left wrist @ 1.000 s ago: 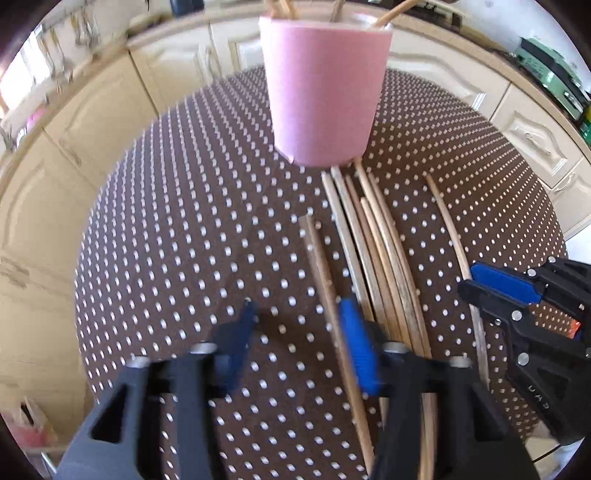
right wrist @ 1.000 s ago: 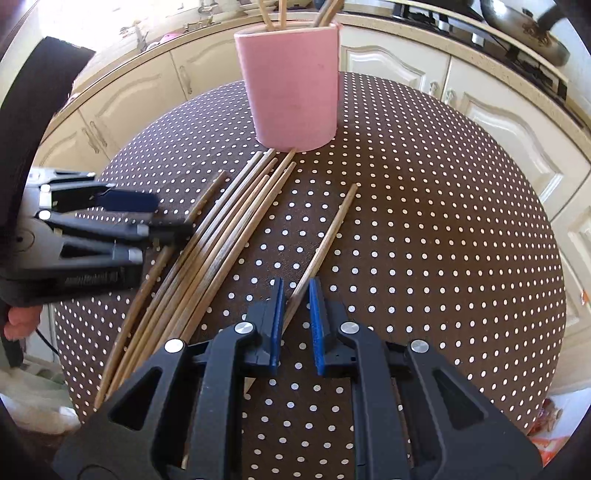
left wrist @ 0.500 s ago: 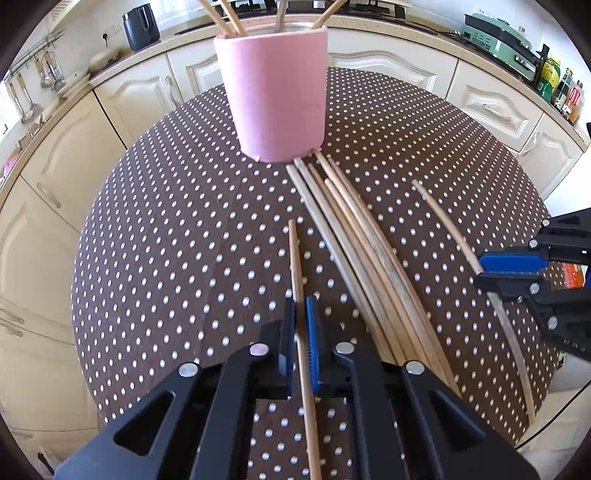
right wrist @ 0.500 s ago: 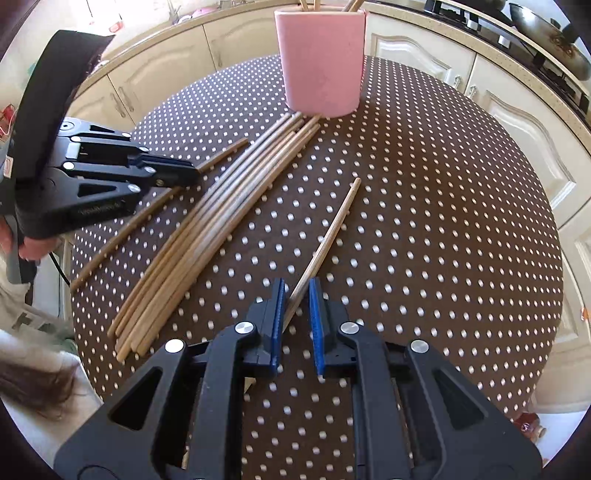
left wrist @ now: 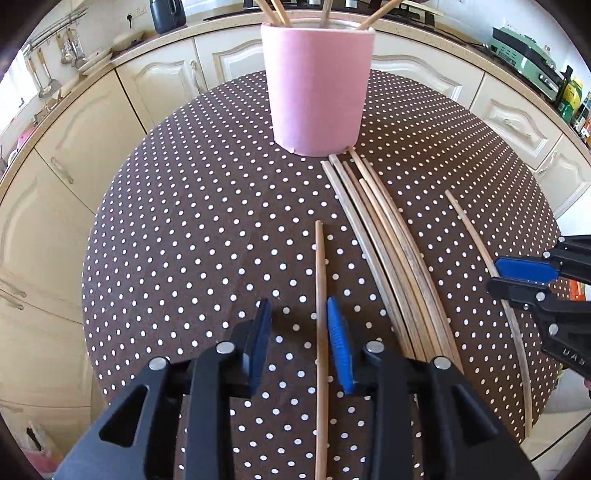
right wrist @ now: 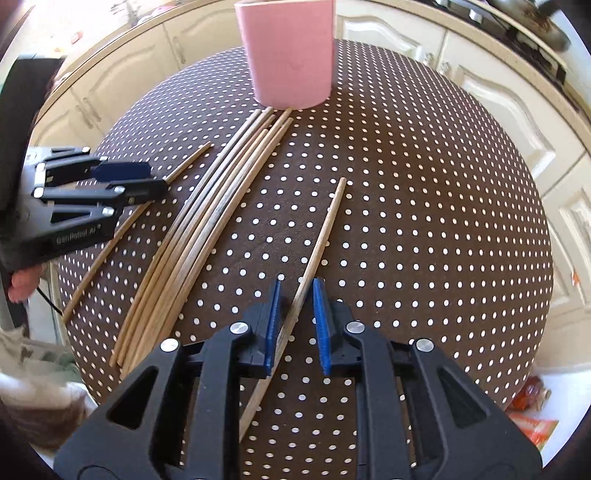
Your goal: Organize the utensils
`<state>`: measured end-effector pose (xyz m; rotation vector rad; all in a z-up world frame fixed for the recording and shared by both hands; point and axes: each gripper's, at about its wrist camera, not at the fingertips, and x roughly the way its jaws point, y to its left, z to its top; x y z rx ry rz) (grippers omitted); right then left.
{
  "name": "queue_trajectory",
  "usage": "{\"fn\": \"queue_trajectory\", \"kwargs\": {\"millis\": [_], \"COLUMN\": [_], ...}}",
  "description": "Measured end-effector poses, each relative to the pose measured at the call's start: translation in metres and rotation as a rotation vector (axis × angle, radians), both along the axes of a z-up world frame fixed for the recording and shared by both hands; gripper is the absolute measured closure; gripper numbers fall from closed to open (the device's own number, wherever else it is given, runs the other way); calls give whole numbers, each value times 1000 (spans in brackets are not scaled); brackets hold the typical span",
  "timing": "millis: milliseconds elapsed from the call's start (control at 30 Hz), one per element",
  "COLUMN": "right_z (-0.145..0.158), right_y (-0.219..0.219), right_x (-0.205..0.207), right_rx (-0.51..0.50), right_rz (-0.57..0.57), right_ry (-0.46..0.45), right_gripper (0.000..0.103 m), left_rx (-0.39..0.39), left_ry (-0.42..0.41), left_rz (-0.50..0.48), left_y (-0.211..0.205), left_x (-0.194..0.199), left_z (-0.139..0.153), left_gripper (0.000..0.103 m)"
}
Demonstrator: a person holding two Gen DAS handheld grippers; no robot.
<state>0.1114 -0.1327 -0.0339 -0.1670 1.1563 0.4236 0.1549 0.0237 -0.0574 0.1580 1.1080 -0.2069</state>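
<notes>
Two grippers hang over a round surface (left wrist: 207,206) covered in a brown cloth with white dots, each one pointing steeply down at a single wooden stick. The left gripper (left wrist: 297,330) has its jaws opening: the blue pads stand apart on either side of a lone stick (left wrist: 320,295) that lies flat on the cloth, running straight away from the camera, closer to the right pad but with no pad pressing on it. The right gripper (right wrist: 297,325) also has its jaws opening, with a narrow gap; a second lone stick (right wrist: 321,236) lies slantwise between its pads, again free of both as far as the view shows. Between the two loose sticks lies a bundle of sticks (left wrist: 384,236), side by side and touching one another, their far ends reaching the foot of a pink cup (left wrist: 317,88). The cup stands upright at the far side of the surface and already holds a few sticks (left wrist: 275,13) that lean out over its rim. In the left wrist view the right gripper shows at the right edge, above its own stick; in the right wrist view the left gripper shows at the left edge, with a fingertip of the person's hand (right wrist: 24,282) below it. Cream cabinets (left wrist: 74,147) curve round behind the surface.
</notes>
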Motion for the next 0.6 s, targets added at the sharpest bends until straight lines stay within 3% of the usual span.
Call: {"fn": "queue_trajectory", "kwargs": {"millis": [100,133,167,233,333,500,600], "right_z": [1,2,2,1,0,1,14], "right_y": [-3,-6,-10,-19,-32,-51,-56], "right_x": [6,9,13,28,31,25,20], "right_rx": [29,42,54,77,147,233,289], "right_rz": [-29,-41,-60,-85,-120,-148,-157], "right_ry": [26,41,57,79,85,25,-58], "right_gripper": [85,85,92,94,95,95,95], "left_rx": [2,8,22,54,34,-55,-94], "left_ry": [-7,-10,-12,-29,-43,-66,-133], "left_rz": [-26,-50,-59,-67,-64,-45,-32], "left_y": [-3,-6,-14,-20,-24,-1,14], "left_x": [-1,0,1,-3,-6,-10,-16], "left_z": [0,-1,-1,-3,-4,-3,10], "left_gripper": [81,93,96,97,97,97,97]}}
